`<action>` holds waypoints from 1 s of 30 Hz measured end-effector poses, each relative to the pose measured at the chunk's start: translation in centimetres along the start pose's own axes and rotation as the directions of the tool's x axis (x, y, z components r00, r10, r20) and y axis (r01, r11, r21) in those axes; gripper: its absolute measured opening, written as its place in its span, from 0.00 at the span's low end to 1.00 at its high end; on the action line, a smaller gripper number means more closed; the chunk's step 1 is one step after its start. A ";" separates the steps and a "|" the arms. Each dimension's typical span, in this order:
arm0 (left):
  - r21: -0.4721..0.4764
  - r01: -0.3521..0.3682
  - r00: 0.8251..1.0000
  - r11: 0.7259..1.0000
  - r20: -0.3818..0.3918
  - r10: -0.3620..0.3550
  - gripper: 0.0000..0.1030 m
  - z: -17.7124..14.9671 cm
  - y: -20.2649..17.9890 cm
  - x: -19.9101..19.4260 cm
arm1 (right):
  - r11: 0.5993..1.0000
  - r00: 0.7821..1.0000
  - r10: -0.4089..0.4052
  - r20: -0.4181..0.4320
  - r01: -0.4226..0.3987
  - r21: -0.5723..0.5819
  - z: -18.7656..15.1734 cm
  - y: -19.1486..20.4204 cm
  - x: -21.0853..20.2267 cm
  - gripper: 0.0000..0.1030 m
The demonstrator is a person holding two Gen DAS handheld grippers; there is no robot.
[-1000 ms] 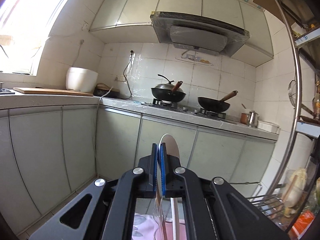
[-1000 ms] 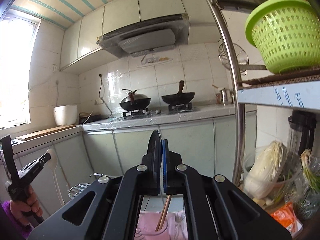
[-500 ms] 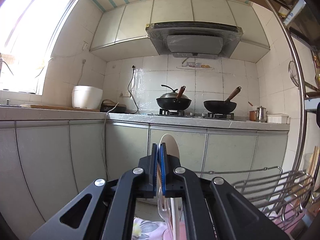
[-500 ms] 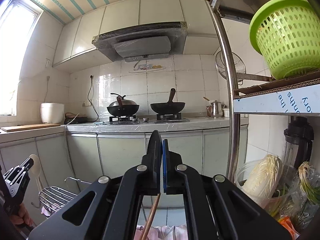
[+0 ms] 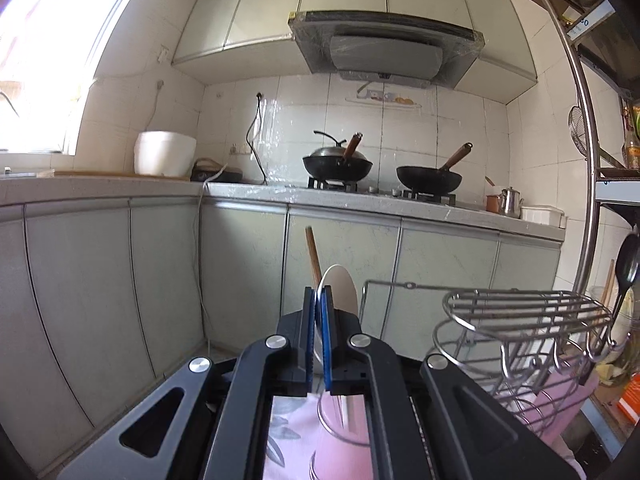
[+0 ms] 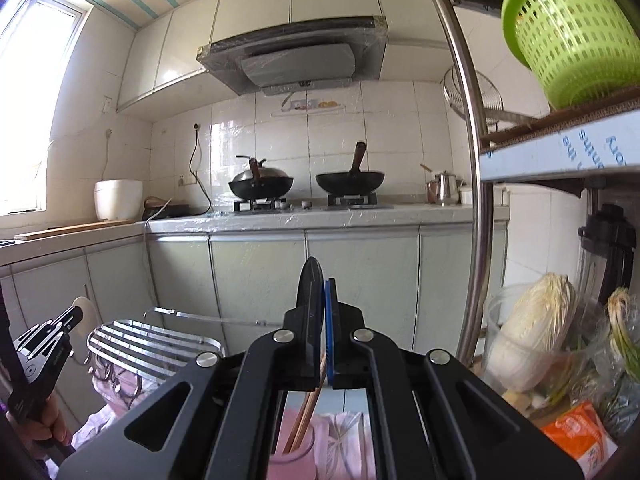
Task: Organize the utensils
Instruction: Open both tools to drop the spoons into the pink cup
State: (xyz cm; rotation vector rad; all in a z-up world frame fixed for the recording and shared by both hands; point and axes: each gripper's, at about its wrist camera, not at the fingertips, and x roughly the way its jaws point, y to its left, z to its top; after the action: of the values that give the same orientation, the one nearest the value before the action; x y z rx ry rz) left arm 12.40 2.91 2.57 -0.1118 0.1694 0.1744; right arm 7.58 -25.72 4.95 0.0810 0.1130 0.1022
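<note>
Claw states: the left claw [image 5: 318, 304] is closed on a white spoon [image 5: 340, 290], bowl uppermost and handle hanging below the pads; the right claw [image 6: 322, 292] is closed on a pair of wooden chopsticks [image 6: 306, 420], their lower ends slanting down towards a pink cup [image 6: 290, 464].

Largest to smallest: the steel wire rack [image 5: 528, 312] stands just right of the left claw, over pink floral cloth [image 5: 296, 432]; the spoon is held level with the rack's top.

Handling — the spoon looks light, rigid and glossy, probably slippery and chippable, so a hold at the neck suits it. Chopsticks are light, stiff and thin; pinched together, either may swivel or slide.

Pose — both claws point roughly level towards the kitchen cabinets [image 5: 240, 264].
</note>
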 end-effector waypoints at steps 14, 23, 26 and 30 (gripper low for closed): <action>-0.129 0.085 0.970 0.988 -0.214 -0.112 0.03 -1.9 2.5 0.3 | 0.996 0.984 0.034 -0.177 -0.019 0.088 -4.6 -0.4 -0.9 0.03; -0.129 0.104 0.956 0.986 -0.260 -0.135 0.20 -1.3 3.0 -0.6 | 0.989 0.961 0.094 -0.262 -0.059 0.139 -4.7 -0.7 -0.4 0.33; -0.135 0.101 0.958 0.986 -0.255 -0.133 0.20 -0.9 3.2 -1.2 | 0.986 0.964 0.095 -0.250 -0.056 0.157 -4.6 -0.9 -1.1 0.38; -0.149 0.100 0.958 0.984 -0.251 -0.136 0.21 -0.5 3.6 -2.1 | 0.984 0.964 0.094 -0.250 -0.053 0.169 -4.6 -1.0 -2.1 0.40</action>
State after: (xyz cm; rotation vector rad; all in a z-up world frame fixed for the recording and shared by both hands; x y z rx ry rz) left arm 9.58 6.02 2.10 -0.2793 0.4127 0.0506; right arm 5.02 -26.54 0.51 0.2335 0.3787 0.1780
